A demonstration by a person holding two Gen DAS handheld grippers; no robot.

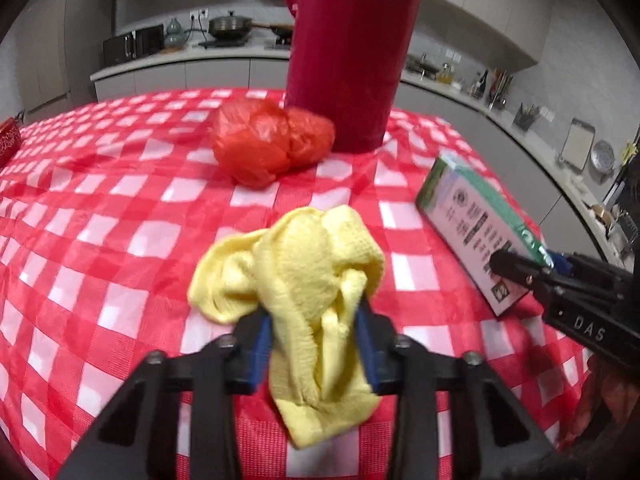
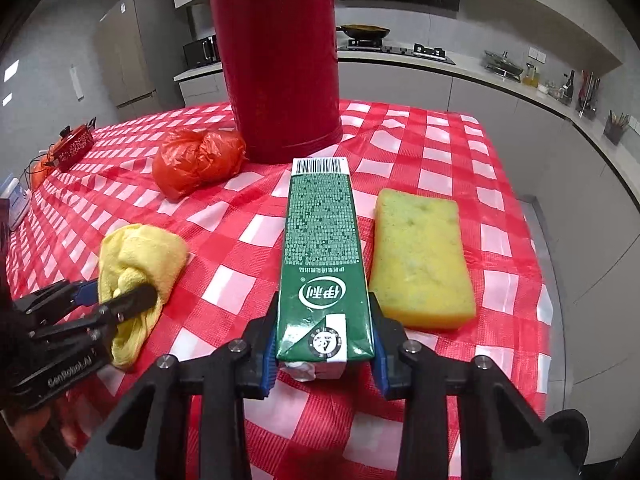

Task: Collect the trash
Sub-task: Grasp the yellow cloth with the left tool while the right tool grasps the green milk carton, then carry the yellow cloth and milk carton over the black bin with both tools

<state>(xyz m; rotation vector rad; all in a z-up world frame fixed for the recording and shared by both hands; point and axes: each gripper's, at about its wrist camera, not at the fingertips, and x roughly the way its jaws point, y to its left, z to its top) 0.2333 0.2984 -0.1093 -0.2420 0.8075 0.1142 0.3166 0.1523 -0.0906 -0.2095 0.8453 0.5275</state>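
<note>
Left gripper (image 1: 316, 344): its blue pads are closed on the crumpled yellow knitted cloth (image 1: 304, 276), which lies bunched on the red-and-white checked plastic tablecloth (image 1: 120, 216) – gripped, not yet lifted.
Right gripper (image 2: 324, 356): jaws clamped on the near end of the green rectangular milk carton (image 2: 320, 240), which lies flat on the tablecloth, pointing away.
Beside the carton: a yellow rectangular sponge (image 2: 420, 256), just to its right, untouched.
Further back: a crumpled orange-red plastic bag (image 2: 196, 160) near the foot of a tall dark-red cylindrical bin (image 2: 280, 60).
Progress: early, by my reading – two pieces are gripped but nothing looks binned; bag and perhaps sponge remain.
Bin inside: out of view, so I cannot tell what it holds.
</note>
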